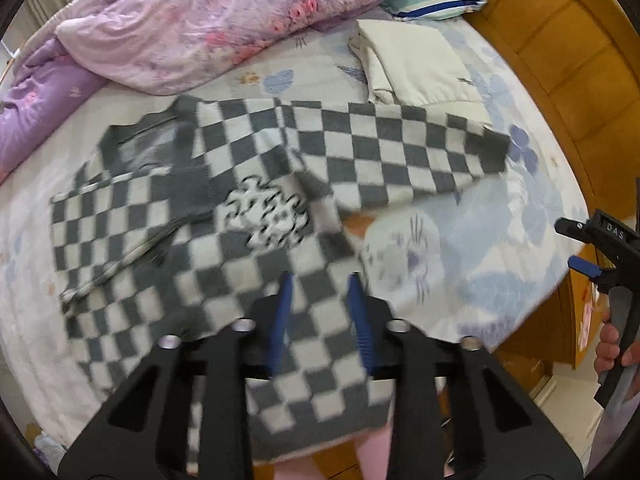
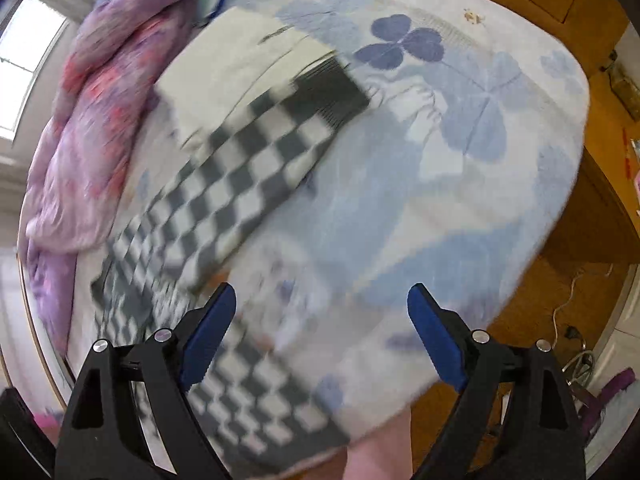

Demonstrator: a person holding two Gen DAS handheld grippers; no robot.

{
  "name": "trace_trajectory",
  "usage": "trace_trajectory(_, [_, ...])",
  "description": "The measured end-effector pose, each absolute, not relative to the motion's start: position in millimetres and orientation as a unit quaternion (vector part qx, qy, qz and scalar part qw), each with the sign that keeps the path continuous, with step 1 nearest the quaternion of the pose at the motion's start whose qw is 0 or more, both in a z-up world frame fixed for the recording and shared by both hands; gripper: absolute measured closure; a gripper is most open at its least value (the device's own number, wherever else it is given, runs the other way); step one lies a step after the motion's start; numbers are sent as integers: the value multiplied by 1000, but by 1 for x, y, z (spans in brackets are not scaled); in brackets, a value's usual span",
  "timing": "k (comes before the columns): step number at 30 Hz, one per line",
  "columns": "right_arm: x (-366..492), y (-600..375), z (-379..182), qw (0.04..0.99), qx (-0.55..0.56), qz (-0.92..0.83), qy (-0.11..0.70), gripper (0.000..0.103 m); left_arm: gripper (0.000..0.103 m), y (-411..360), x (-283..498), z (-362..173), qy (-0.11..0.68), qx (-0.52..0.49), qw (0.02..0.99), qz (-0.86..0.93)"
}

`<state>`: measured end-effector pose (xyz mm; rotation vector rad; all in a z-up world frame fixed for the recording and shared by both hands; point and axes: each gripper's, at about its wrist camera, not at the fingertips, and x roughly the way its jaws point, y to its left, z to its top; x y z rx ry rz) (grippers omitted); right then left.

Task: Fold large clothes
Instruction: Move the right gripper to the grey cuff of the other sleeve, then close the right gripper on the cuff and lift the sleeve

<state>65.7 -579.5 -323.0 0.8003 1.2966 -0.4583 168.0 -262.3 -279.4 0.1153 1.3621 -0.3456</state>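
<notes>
One checkered sweater [image 1: 256,200] lies flat; left tongs [image 1: 320,300] narrowed above it, right tongs [image 2: 320,320] wide, holding nothing.

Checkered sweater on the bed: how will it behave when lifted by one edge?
Likely floppy: the checkered sweater lies rumpled, one sleeve crossing its body. Its hem hangs over the bed edge, so it probably drapes and sags. The knit looks thick, so perhaps fairly heavy and not slippery.
</notes>
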Motion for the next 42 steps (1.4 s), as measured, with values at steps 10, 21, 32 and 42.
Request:
trace_trajectory(10, [145,-684,-448,671,389,-228,588,19,97,-294,288,-399,660,44,746,-79])
trace_trajectory(21, [184,-707,-512,674,390,-254,574,19,98,-288,311,-467,682,65,723,-89])
trace_trajectory(32, [175,-703,-472,717,414,-244,505,94,98,-282,324,-487,702,43,704,-97])
trace_trajectory(42, [188,-666,-343,808,358,-184,430,95,98,-283,332,-503,703,31,705,-89])
